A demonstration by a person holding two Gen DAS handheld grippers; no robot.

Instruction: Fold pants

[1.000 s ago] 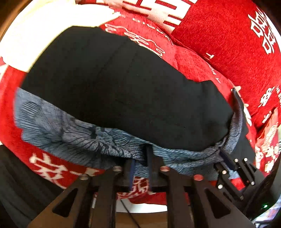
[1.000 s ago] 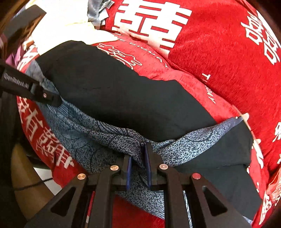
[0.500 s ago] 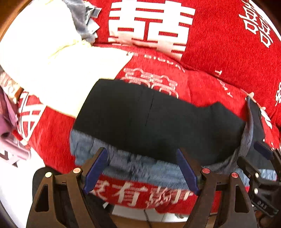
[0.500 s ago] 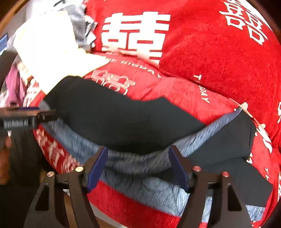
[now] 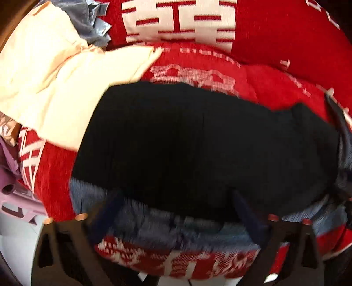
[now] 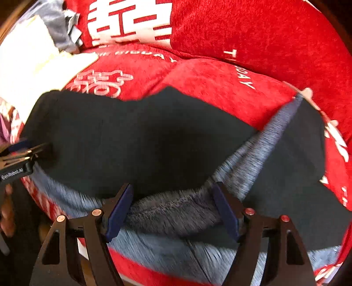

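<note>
The pants (image 5: pixel 198 143) lie folded across a red cushion, black side up, with a blue-grey patterned layer (image 5: pixel 154 222) showing along the near edge. My left gripper (image 5: pixel 176 195) hovers over that near edge; its jaws are opening wide and the pads touch no cloth. In the right wrist view the pants (image 6: pixel 143 143) spread from left to right, with a black flap turned over at the right. My right gripper (image 6: pixel 172 187) stands open above a bunched patterned fold, which lies loose between the fingers. The left gripper (image 6: pixel 33 151) shows at the left edge there.
The red sofa cover (image 5: pixel 275 33) with white characters rises behind the pants. A cream cloth (image 5: pixel 55 88) and a grey garment (image 5: pixel 88 19) lie at the back left. A purple object (image 5: pixel 13 193) sits at the far left. A person's hand (image 6: pixel 6 215) is at the left edge.
Both grippers were shut on the patterned near edge of the pants a second ago. Both have let go, opened and drawn back; the cloth stays lying on the cushion.
</note>
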